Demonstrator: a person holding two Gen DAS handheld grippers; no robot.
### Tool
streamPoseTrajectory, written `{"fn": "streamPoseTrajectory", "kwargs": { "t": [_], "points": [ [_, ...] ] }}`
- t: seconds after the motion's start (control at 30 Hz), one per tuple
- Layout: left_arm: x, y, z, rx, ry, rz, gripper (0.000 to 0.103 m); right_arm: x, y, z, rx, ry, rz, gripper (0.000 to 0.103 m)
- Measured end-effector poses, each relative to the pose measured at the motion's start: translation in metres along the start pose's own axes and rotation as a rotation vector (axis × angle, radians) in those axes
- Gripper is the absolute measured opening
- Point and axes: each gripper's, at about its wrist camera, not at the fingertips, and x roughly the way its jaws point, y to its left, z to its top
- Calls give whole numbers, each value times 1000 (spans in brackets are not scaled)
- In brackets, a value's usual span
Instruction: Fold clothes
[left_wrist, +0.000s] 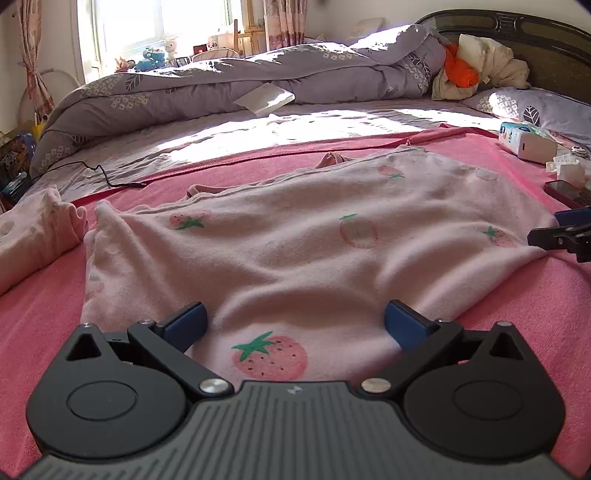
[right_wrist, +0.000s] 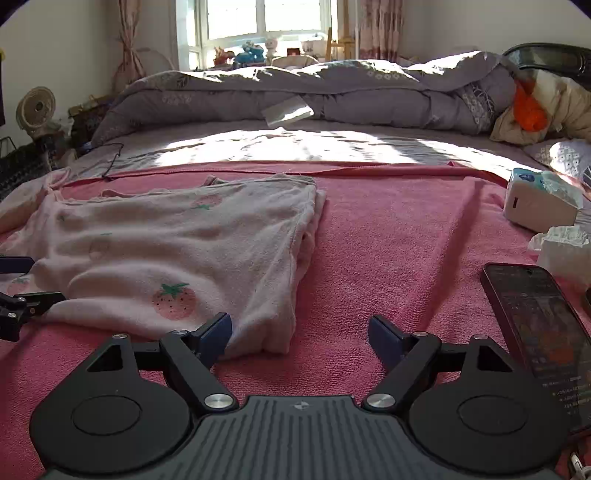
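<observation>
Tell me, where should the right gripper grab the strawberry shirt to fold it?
Probably the near right corner of the strawberry shirt, approached low from the front. There the folded edge forms a thick, raised lip on the pink blanket, right by the open right gripper. The open left gripper sits over the near hem.

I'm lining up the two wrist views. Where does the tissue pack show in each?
Left wrist: tissue pack at the far right edge, past the strawberry garment.
Right wrist: tissue pack at right, beyond the phone.
Shared landmark: the orange cloth by the headboard.
</observation>
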Motion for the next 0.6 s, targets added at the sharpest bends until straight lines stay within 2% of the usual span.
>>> {"fn": "streamPoseTrajectory", "kwargs": {
  "t": [0.17, 0.3, 0.37, 0.47, 0.53, 0.6],
  "points": [
    [-1, 0, 0, -4, -2, 3, 103, -1, -5, -14, -10, -34, 14, 85],
    [-2, 0, -1, -8, -8, 7, 103, -13, -5, -15, -27, -34, 5, 85],
    [-2, 0, 0, -10, -10, 8, 103, -20, -2, -8, -34, -61, 12, 85],
    [-2, -1, 0, -6, -12, 16, 103, -18, 7, 14, -27, -128, 102, 85],
    [-2, -3, -1, -3, -15, 27, 103, -3, 22, 41, -32, -144, 176, 85],
    [-4, -6, -2, 3, -22, 43, 103, 21, 47, 69, -75, -137, 207, 85]
  ]
}}
